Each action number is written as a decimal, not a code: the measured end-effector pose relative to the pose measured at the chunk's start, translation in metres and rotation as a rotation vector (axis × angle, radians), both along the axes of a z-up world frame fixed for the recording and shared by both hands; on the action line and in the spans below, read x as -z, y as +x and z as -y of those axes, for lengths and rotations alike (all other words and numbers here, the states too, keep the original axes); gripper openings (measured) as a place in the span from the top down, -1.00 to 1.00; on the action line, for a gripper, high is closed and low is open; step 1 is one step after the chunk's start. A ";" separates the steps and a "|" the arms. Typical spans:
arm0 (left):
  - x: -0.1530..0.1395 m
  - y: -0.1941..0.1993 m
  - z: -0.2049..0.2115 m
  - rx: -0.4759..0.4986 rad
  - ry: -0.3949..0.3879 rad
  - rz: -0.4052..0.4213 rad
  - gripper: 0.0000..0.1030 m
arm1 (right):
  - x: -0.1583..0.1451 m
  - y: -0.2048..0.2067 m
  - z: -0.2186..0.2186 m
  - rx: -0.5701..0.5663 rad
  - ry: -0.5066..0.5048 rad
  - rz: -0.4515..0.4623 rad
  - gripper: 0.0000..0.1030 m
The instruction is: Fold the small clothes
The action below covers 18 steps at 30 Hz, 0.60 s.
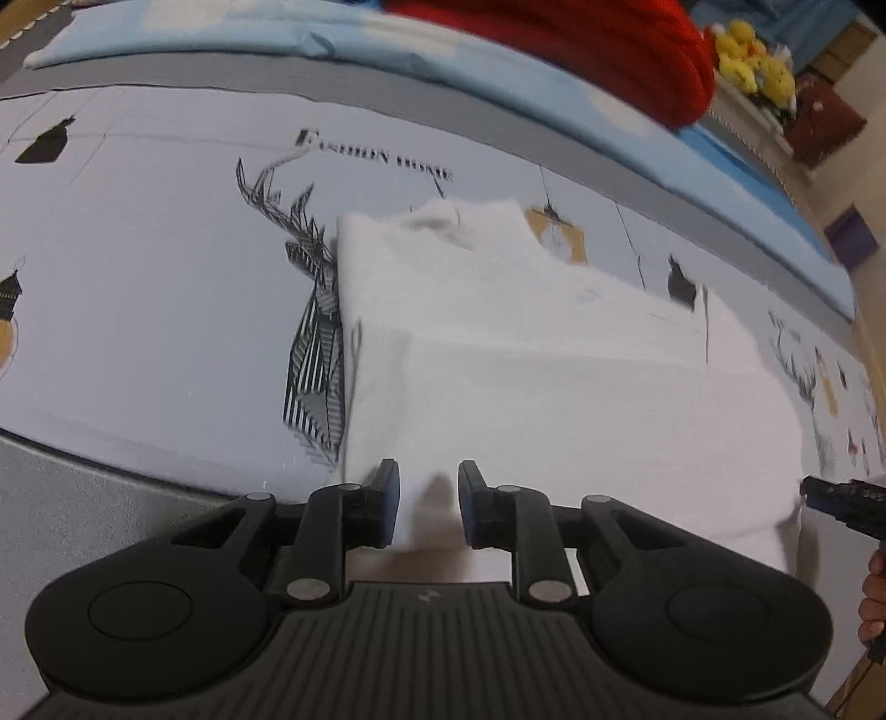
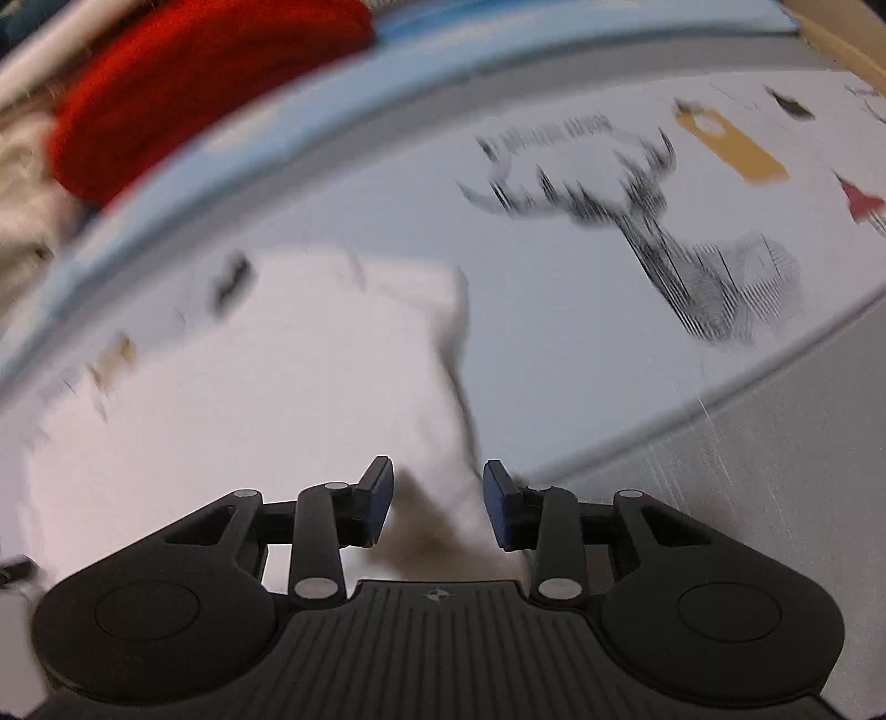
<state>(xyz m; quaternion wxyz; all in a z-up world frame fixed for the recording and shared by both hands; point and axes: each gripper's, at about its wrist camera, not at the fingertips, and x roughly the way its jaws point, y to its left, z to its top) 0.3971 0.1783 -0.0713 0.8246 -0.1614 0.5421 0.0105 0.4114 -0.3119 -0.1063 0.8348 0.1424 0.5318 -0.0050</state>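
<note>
A small white garment (image 1: 554, 354) lies partly folded on a pale grey printed sheet (image 1: 138, 266). My left gripper (image 1: 427, 507) is open over the garment's near left corner, with white cloth between its blue pads. The right gripper's tip (image 1: 836, 498) shows at the garment's right edge in the left wrist view. In the blurred right wrist view the garment (image 2: 266, 376) fills the lower left, and my right gripper (image 2: 437, 509) is open with the garment's near right corner between its fingers.
A red knitted item (image 1: 581, 50) lies on a light blue cloth (image 1: 221, 39) behind the sheet. Yellow plush toys (image 1: 753, 55) sit at the far right. Grey fabric (image 1: 83, 498) borders the sheet's near edge. A deer print (image 2: 664, 243) lies right of the garment.
</note>
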 end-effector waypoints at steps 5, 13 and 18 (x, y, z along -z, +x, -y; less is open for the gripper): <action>-0.014 -0.015 0.007 -0.017 0.106 0.004 0.54 | -0.025 -0.021 0.007 0.071 -0.017 0.058 0.27; -0.121 -0.111 0.030 0.023 0.159 0.354 0.48 | -0.162 -0.118 -0.003 0.024 0.062 0.516 0.27; -0.139 -0.201 0.025 0.004 0.111 0.363 0.48 | -0.194 -0.202 0.013 -0.005 0.092 0.576 0.26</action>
